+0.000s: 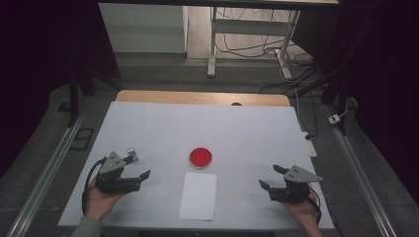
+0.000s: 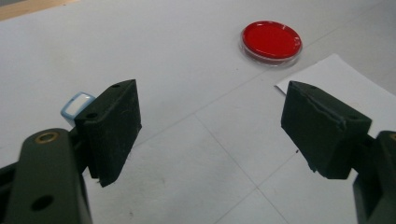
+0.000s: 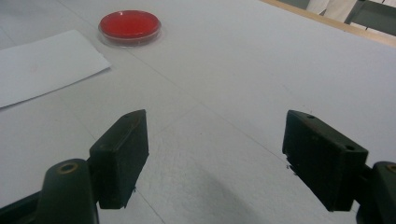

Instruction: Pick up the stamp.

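A round red dish (image 1: 200, 158) with a clear rim lies flat on the white table (image 1: 247, 128), near the middle of its near half. Just in front of the dish, on the person's side, a white sheet of paper (image 1: 198, 195) lies flat, its far edge close to the dish but apart from it. In the left gripper view the dish (image 2: 271, 41) sits ahead and to the right of the jaws, with a corner of the paper (image 2: 336, 79) below it; in the right gripper view the dish (image 3: 130, 25) sits ahead and to the left, the paper (image 3: 42, 65) nearer.

The left tongs (image 1: 141, 178) rest low over the table to the left of the paper, held in the person's left hand (image 1: 101, 200), jaws spread wide with nothing between them. A small pale blue block (image 1: 131, 155) stands just beyond these tongs, and peeks out behind the left jaw in the left gripper view (image 2: 77, 106).

The right tongs (image 1: 271, 178) sit to the right of the paper, held in the right hand (image 1: 304, 210), jaws likewise wide apart and empty, well clear of dish and paper.
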The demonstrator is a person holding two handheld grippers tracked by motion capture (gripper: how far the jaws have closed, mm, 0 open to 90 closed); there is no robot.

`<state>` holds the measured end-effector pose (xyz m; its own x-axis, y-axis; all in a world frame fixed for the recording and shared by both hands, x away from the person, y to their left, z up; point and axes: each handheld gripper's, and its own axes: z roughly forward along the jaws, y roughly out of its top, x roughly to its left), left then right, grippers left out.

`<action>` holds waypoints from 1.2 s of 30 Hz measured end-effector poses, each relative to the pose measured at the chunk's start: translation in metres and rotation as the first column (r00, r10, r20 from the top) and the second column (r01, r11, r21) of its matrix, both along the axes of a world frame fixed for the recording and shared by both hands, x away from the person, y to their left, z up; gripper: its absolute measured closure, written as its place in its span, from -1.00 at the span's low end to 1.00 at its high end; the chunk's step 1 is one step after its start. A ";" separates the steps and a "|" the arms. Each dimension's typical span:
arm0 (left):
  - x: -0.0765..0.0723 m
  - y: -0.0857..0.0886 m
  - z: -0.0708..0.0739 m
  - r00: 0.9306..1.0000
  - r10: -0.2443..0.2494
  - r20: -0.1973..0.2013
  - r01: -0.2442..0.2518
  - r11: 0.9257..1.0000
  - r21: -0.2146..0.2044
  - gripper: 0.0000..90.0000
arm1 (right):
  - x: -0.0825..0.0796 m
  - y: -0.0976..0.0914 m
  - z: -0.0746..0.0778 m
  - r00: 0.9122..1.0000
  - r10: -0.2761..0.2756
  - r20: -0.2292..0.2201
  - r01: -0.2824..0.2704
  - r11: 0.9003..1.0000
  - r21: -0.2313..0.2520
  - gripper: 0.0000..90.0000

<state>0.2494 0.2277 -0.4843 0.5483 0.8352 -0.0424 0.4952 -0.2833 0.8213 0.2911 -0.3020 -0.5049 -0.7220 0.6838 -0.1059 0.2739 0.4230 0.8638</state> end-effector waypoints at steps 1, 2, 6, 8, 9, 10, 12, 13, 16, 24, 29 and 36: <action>0.001 0.000 0.001 1.000 0.003 0.001 -0.003 1.000 -0.001 -0.54 | 0.000 0.000 0.000 1.000 0.001 -0.001 -0.001 1.000 0.004 -0.51; 0.003 0.001 0.002 1.000 0.004 0.002 -0.004 1.000 -0.002 -0.54 | 0.000 0.000 0.000 1.000 0.001 -0.001 -0.001 1.000 0.004 -0.51; 0.009 0.001 0.007 1.000 0.012 0.012 -0.012 1.000 -0.002 -0.53 | 0.001 0.001 -0.001 1.000 -0.002 -0.002 0.002 1.000 -0.004 -0.51; 0.013 0.001 0.009 1.000 0.016 0.015 -0.016 1.000 0.004 -0.53 | 0.000 0.001 -0.001 1.000 -0.001 -0.003 0.001 1.000 -0.003 -0.51; 0.014 0.001 0.010 1.000 0.019 0.015 -0.019 1.000 0.006 -0.53 | 0.000 0.001 -0.001 1.000 -0.001 -0.004 0.001 1.000 -0.003 -0.51; 0.016 0.002 0.010 1.000 0.019 0.014 -0.019 1.000 0.009 -0.53 | 0.000 0.001 -0.001 1.000 -0.003 -0.004 0.003 1.000 -0.005 -0.51; 0.020 0.002 0.011 1.000 0.024 0.011 -0.025 1.000 0.011 -0.52 | 0.001 0.001 -0.001 1.000 -0.002 -0.004 0.002 1.000 -0.005 -0.51; 0.022 0.003 0.011 1.000 0.025 0.009 -0.025 1.000 0.011 -0.52 | 0.001 0.001 -0.001 1.000 -0.002 -0.004 0.002 1.000 -0.005 -0.51; 0.027 0.004 0.012 0.999 0.032 0.005 -0.032 0.999 0.011 -0.51 | 0.001 0.002 -0.001 1.000 -0.003 -0.004 0.003 1.000 -0.004 -0.50; 0.046 0.015 0.014 0.998 0.062 -0.013 -0.062 0.998 0.008 -0.49 | 0.001 0.002 -0.001 1.000 -0.008 -0.004 0.008 1.000 -0.005 -0.50; 0.057 0.025 0.014 0.997 0.080 -0.021 -0.079 0.997 0.019 -0.47 | 0.001 0.001 -0.001 1.000 -0.011 -0.003 0.011 1.000 -0.009 -0.50; 0.067 0.035 0.011 0.995 0.091 -0.032 -0.090 0.996 0.029 -0.44 | 0.001 0.002 -0.002 1.000 -0.009 -0.006 0.009 1.000 -0.011 -0.50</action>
